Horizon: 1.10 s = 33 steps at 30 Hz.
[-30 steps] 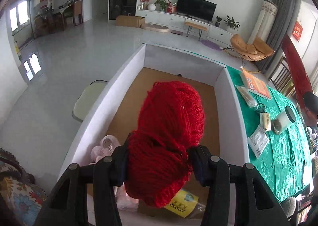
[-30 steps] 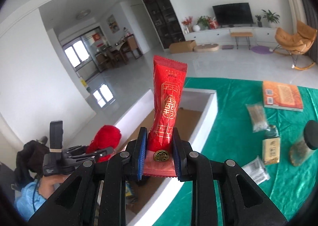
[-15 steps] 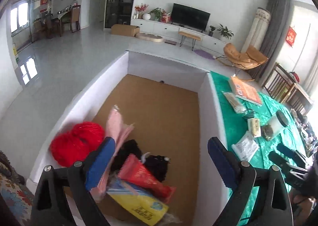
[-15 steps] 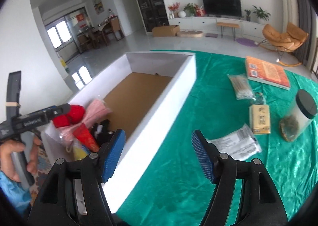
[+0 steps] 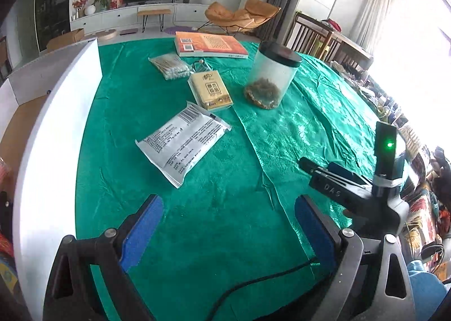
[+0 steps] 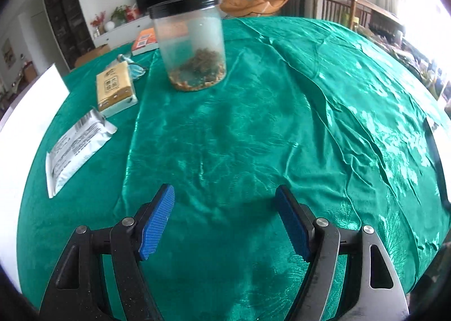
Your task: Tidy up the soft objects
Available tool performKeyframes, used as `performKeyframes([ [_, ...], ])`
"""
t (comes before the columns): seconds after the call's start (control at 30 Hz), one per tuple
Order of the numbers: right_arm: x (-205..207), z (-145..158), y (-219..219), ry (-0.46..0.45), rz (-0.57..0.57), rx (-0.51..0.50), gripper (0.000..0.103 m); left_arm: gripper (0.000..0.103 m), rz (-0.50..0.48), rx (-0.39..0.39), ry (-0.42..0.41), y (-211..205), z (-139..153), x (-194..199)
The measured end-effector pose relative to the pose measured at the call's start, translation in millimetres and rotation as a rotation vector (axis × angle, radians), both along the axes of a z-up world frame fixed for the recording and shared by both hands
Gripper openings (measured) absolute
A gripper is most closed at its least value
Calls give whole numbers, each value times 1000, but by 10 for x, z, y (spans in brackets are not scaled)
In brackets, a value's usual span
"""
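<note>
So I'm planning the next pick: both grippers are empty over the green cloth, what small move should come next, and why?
Probably ease the left gripper forward onto the white pouch: it looks soft, lies flat and clear straight ahead, and the jaws, just opened, hold nothing. The jar looks rigid.

One jar [image 5: 270, 75], one book [image 5: 210, 44], three packets [image 5: 180, 146].

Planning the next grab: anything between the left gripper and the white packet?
No: only bare green cloth lies between the left gripper and the white packet, in the left wrist view.
</note>
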State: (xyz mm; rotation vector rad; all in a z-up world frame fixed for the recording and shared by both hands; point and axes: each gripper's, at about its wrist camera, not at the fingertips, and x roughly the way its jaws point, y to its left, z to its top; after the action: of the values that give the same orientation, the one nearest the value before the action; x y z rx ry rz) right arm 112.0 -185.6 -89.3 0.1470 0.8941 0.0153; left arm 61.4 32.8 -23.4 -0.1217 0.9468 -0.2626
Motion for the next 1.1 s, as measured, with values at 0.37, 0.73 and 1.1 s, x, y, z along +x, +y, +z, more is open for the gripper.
performKeyframes([
  [0.37,26,-37,-60,-35,-35,18,80,94,94,93,29,148,-713,328],
  [0.73,23,-54,12,-22,-26,-36,81,103,30,211,5,6,-790,353],
  [1.1,29,-48,47,-13,-16,-56,84,103,28,211,3,13,-792,353],
])
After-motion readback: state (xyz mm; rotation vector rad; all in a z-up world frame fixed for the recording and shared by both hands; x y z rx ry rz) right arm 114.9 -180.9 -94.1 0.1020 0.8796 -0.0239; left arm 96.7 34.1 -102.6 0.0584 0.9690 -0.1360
